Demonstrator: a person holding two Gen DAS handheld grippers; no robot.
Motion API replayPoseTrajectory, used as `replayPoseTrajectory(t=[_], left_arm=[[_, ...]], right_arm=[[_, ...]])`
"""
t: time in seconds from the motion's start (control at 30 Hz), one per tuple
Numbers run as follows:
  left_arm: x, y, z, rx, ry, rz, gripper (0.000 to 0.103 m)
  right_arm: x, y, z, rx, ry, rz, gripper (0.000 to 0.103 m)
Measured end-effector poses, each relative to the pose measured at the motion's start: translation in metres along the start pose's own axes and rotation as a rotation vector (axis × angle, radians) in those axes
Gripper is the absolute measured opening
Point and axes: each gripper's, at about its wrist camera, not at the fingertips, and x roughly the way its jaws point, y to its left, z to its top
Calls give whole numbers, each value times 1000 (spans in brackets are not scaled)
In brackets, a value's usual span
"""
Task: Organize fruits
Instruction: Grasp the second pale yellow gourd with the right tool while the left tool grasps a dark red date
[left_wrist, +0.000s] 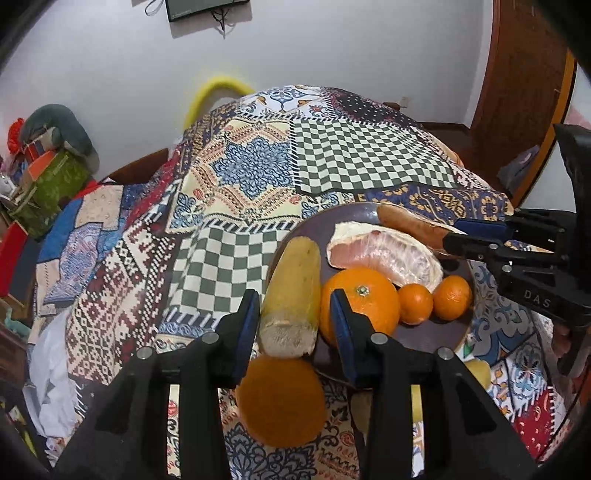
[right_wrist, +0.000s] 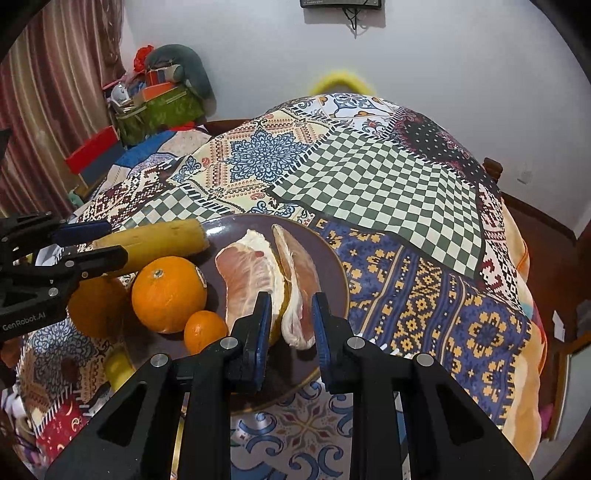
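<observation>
- Fruits crowd a dark plate (left_wrist: 436, 332) on the patterned counter (left_wrist: 258, 177).
- Left wrist view: the left claw (left_wrist: 293, 325) is clenched on a yellow stalk piece (left_wrist: 291, 291) at the plate's left edge; a big orange (left_wrist: 360, 302) sits just right. "DAS" shows on the other tool.
- Right wrist view: the right claw (right_wrist: 290, 332) grasps a pomelo wedge (right_wrist: 295, 291). Lift it straight, gently. "GenRobot.AI" is readable at far left.

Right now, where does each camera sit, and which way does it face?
Left wrist: on the left claw, facing forward and down over the plate from its left; own fingers straddle the corn cob.
Right wrist: on the right claw, same tilt, from the plate's right; own fingers pinch a pomelo slice.
Shared: plate, big orange, each other's claw.
</observation>
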Motion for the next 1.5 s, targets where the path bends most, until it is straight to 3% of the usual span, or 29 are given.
replayPoseTrajectory(t=[0.23,0.53,0.83,1.17,1.5], left_arm=[[-10,0,-1,-19,-19,-1,39],[-58,1,-8,-36,-99,16,39],[-102,3,-32,-86,-143,-5,39],[-114,2,-67,-142,-115,-33,39],[-97,7,-107,-196,-39,-50,42]], right_arm=[[-12,3,-4,9,-11,2,20],[-48,15,-5,5,-64,9,22],[-90,39,-15,-14,-122,24,35],[-107,53,-41,-12,-111,49,41],[-89,62,-68,-21,-23,65,41]])
